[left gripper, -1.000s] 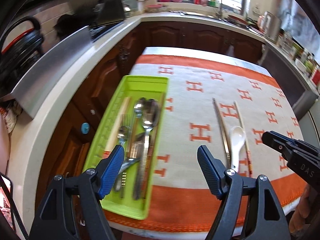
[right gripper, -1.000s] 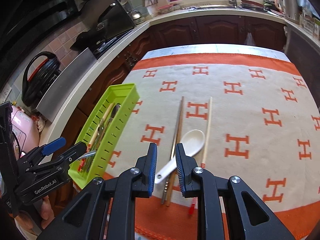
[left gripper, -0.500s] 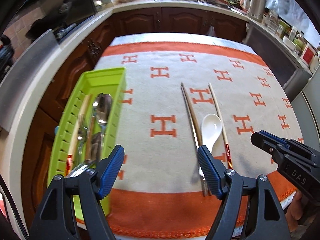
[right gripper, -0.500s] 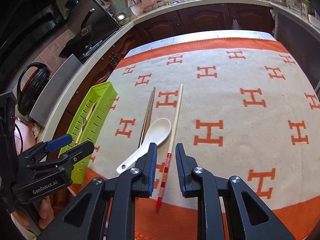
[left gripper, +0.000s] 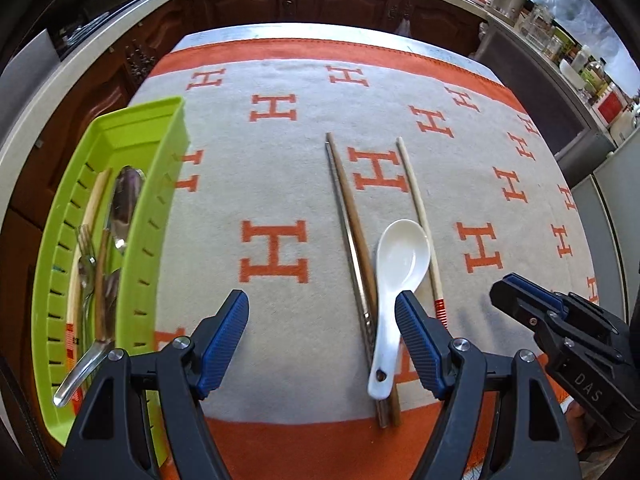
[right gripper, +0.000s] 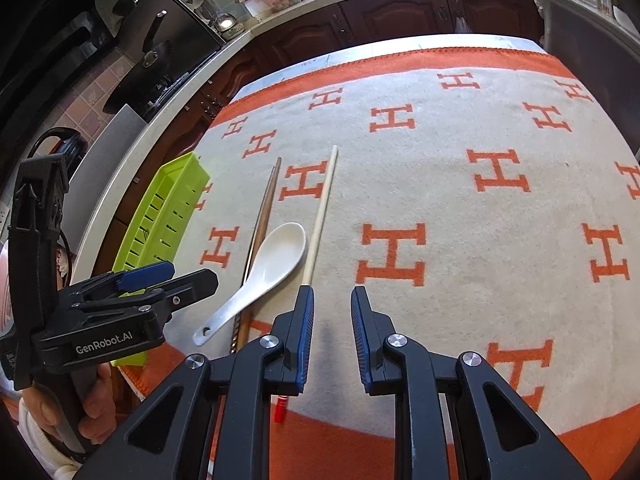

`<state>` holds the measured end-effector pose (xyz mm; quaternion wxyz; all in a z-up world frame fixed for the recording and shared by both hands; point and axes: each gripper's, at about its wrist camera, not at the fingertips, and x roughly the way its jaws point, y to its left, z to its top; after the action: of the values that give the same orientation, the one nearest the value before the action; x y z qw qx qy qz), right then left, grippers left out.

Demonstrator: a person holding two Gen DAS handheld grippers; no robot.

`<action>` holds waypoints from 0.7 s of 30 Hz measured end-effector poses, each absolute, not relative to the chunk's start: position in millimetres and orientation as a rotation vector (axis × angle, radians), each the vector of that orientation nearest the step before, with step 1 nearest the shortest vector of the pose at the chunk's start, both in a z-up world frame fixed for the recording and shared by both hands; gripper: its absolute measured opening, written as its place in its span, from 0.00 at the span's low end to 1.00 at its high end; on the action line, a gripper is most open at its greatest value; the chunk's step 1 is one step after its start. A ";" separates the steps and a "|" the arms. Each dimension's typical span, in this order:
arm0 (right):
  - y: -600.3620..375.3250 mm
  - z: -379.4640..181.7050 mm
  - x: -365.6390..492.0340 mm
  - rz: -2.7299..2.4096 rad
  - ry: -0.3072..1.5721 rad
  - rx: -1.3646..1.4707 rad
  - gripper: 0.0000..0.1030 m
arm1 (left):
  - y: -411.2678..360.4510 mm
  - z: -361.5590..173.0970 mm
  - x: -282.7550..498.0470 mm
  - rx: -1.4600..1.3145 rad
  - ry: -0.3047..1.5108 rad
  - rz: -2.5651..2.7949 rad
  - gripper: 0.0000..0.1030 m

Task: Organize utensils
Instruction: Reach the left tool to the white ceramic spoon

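Hovering over the cloth's near edge, the left gripper gapes wide and the right gripper stands narrowly parted, both empty; closing on the white spoon, glossy ceramic lying across two chopsticks, risks dragging those along; the green tray sits at the left edge

Bare cloth right of pale chopstick — green tray walling the left edge
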<state>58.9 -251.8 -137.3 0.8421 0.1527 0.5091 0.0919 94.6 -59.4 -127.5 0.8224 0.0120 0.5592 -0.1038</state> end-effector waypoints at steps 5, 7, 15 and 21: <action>-254.0 -147.7 68.5 0.203 1.097 0.316 0.19 | -70.3 -141.1 95.9 0.020 1.267 -0.285 0.70; -255.3 -150.5 71.1 0.207 1.099 0.315 0.19 | -72.5 -146.8 94.1 0.030 1.289 -0.288 0.64; -258.4 -161.3 77.0 0.216 1.118 0.336 0.19 | -87.1 -153.6 88.3 0.079 1.327 -0.334 0.27; -256.8 -157.6 74.7 0.220 1.106 0.327 0.19 | -90.7 -150.4 86.3 0.046 1.373 -0.411 0.27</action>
<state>74.7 -256.8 -157.6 0.8325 0.1544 0.5218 0.1038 86.2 -90.7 -150.4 0.7537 0.0209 0.6293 -0.1882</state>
